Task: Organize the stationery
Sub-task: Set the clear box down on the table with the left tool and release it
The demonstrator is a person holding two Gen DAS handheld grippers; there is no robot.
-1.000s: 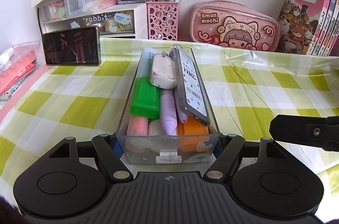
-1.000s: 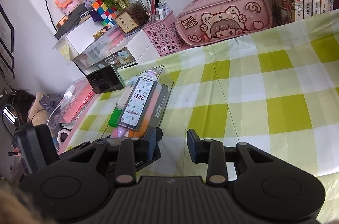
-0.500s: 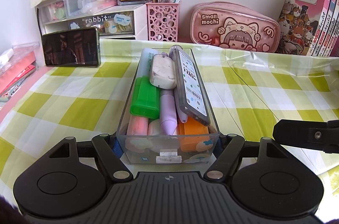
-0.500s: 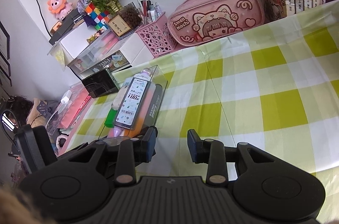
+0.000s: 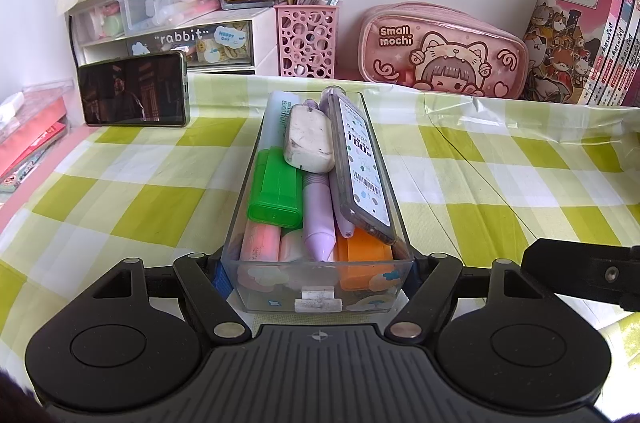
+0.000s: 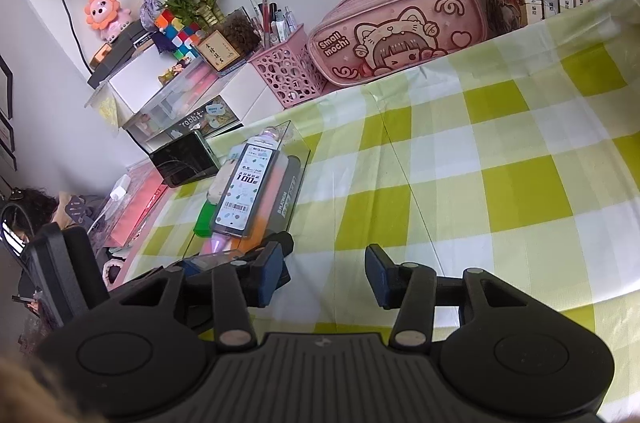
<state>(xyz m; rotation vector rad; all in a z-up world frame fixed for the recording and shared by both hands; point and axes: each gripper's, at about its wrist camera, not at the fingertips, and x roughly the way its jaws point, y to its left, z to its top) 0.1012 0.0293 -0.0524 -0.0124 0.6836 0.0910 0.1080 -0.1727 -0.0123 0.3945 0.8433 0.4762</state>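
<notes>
Clear tray (image 5: 320, 297) clamped by left tool (image 5: 318, 273), right tool (image 6: 326, 273) opening, empty.

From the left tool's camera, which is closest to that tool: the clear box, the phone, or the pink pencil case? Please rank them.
1. Clear box: gripped in the left tool.
2. Phone: propped far left.
3. Pink pencil case: against the wall, far right.

The clear box (image 5: 320, 287) stands on the checked tablecloth (image 5: 140, 199), with an eraser (image 5: 309, 142) on the pens inside. The phone (image 5: 134, 94) is behind it to the left, the pencil case (image 5: 440, 53) behind to the right.
</notes>
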